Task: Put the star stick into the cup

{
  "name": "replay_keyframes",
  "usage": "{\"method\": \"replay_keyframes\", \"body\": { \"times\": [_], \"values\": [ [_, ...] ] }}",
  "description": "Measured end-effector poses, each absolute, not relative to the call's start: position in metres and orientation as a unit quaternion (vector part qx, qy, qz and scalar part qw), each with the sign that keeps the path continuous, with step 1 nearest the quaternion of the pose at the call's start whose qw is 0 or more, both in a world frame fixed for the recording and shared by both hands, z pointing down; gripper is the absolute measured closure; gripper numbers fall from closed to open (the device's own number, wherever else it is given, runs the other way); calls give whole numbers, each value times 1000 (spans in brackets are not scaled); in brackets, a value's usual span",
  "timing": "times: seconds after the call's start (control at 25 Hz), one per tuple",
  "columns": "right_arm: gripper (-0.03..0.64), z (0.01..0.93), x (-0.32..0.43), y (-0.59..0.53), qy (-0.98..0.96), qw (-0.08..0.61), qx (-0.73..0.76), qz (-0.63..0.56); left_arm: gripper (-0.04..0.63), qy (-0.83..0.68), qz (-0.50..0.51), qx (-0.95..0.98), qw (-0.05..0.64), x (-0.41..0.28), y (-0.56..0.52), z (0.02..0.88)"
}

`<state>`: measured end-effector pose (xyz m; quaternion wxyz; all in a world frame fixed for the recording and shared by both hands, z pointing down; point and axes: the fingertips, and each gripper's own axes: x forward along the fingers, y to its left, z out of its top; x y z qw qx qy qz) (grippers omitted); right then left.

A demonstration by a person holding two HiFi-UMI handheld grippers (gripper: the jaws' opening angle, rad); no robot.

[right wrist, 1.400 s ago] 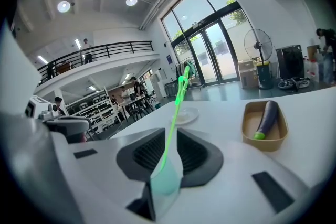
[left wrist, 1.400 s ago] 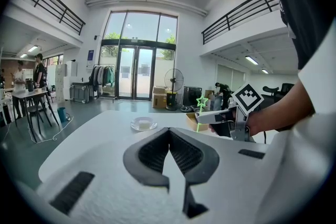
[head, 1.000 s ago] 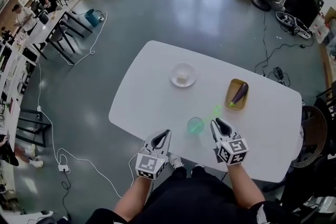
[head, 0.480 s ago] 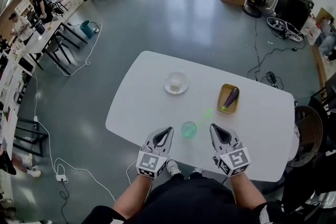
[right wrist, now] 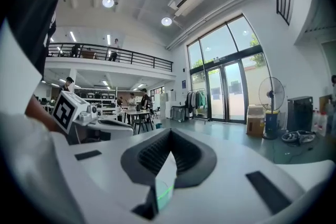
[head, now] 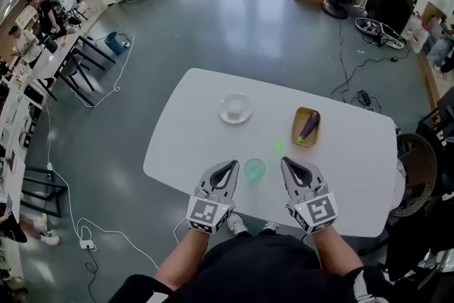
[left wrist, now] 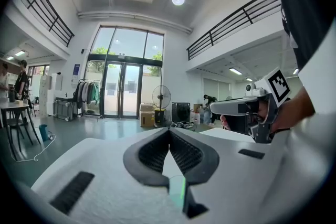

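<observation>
Both tools are hovering clenched, empty — left tool and right tool flanking the cup on the bench. The star stick is lying just beyond (flat, seemingly), so the right one should be opening, then dipping low.

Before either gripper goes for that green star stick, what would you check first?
1. Star stick lying free on the table, ahead of the right gripper: ok.
2. Cup upright between the two grippers: ok.
3. Right gripper open to grasp: not ok, jaws shut.
4. Left gripper empty: ok, shut on nothing.
5. Cup empty inside: cannot tell.
</observation>
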<state>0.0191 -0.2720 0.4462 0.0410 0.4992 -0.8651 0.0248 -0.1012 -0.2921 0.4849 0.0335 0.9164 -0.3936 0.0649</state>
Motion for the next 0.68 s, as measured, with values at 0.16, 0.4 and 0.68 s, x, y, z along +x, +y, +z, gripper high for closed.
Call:
{"method": "replay_keyframes", "body": {
  "times": [0.16,0.4,0.68],
  "values": [
    [614,439,14,-268,-866,51,497,-4,586,-398,64,915,32,-106,-293,485],
    [614,435,14,-268,-865,46,500,-12,586,-410,76,908,29,-118,-298,487],
    [614,432,14,-269,-866,44,498,-11,586,-414,77,907,34,-119,-296,493]
  ]
}}
